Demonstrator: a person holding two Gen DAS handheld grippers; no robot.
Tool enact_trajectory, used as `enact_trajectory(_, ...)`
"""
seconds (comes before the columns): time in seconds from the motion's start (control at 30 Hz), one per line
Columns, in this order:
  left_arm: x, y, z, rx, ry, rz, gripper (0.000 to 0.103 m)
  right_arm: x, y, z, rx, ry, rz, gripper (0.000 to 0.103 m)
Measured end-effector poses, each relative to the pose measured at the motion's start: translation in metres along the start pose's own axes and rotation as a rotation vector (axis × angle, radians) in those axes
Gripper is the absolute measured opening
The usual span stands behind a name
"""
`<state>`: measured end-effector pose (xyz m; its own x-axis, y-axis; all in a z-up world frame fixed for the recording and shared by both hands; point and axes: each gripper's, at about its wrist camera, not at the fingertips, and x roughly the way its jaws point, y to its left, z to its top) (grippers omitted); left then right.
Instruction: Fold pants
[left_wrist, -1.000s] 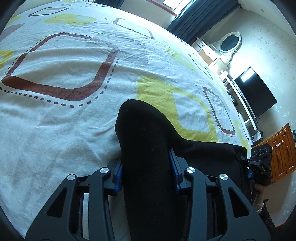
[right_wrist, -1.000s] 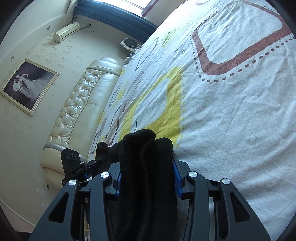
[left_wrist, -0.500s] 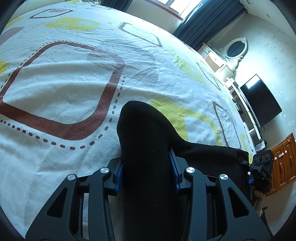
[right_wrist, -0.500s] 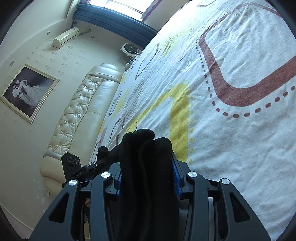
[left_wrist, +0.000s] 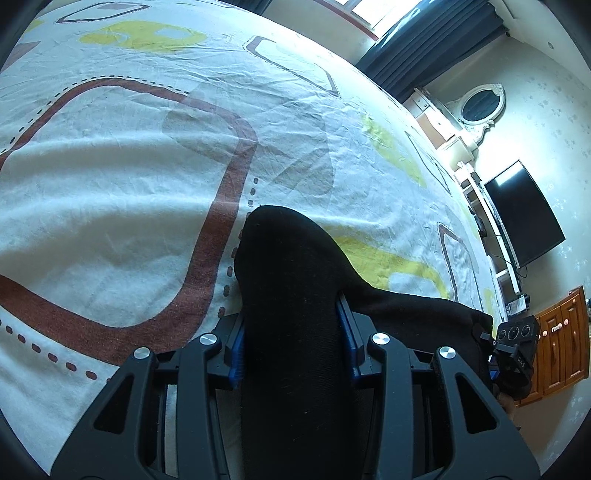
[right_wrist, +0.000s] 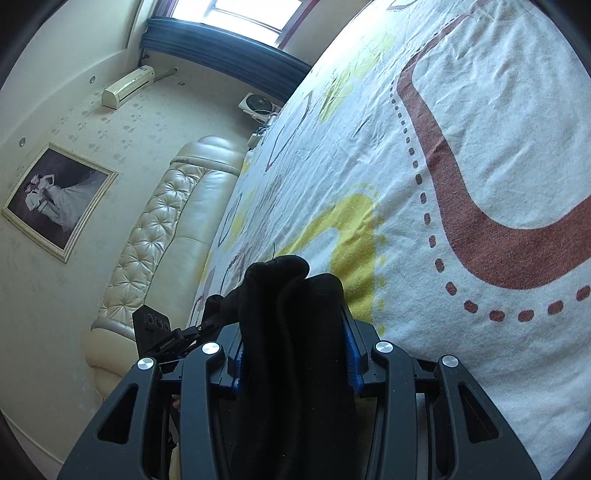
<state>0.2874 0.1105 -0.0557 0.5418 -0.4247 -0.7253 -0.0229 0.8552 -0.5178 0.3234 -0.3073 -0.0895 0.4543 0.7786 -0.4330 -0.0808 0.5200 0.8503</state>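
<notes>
Black pants (left_wrist: 291, 295) are bunched between the blue-padded jaws of my left gripper (left_wrist: 291, 343), which is shut on them; the cloth bulges out past the tips and trails right toward the other gripper (left_wrist: 517, 354) at the frame's right edge. In the right wrist view, my right gripper (right_wrist: 293, 350) is likewise shut on a thick fold of the same black pants (right_wrist: 291, 306). The left gripper (right_wrist: 162, 332) shows at the lower left there, with cloth stretched between the two. Both hold the pants just above the bed (left_wrist: 110, 184).
The bed sheet (right_wrist: 461, 147) is white with brown rounded squares and yellow patches, lightly creased. A cream tufted headboard (right_wrist: 159, 236) lies on one side. A television (left_wrist: 524, 218), an oval mirror, a wooden cabinet (left_wrist: 561, 350) and dark curtains stand beyond the bed.
Both grippers have carried the pants across the bed; the brown square pattern now sits closer beneath them. Grips are unchanged.
</notes>
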Motion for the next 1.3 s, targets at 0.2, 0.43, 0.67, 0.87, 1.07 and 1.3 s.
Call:
enact_trajectory(0.2,0.001,0.005,-0.001,-0.009,-0.009,-0.022,0.041,-0.002,-0.003,-0.003,-0.004,-0.011,0.014,0.041)
enact_trajectory(0.43,0.002,0.006,-0.001,-0.014,-0.005,-0.036,0.044,-0.004,-0.006,-0.004,-0.003,-0.017,0.017,0.041)
enact_trajectory(0.67,-0.021,0.015,-0.022,-0.050,0.008,-0.156,0.078,-0.020,-0.001,-0.011,0.031,-0.009,0.037,0.064)
enact_trajectory(0.87,-0.058,0.029,-0.078,-0.106,0.024,-0.235,0.080,-0.061,-0.001,-0.038,0.076,0.005,0.030,0.072)
enact_trajectory(1.07,-0.078,0.027,-0.122,-0.137,0.043,-0.282,0.086,-0.072,0.010,-0.075,0.069,0.083,-0.002,0.078)
enact_trajectory(1.3,-0.069,0.014,-0.127,-0.142,0.046,-0.234,0.091,-0.056,0.033,-0.089,0.006,0.097,-0.153,0.082)
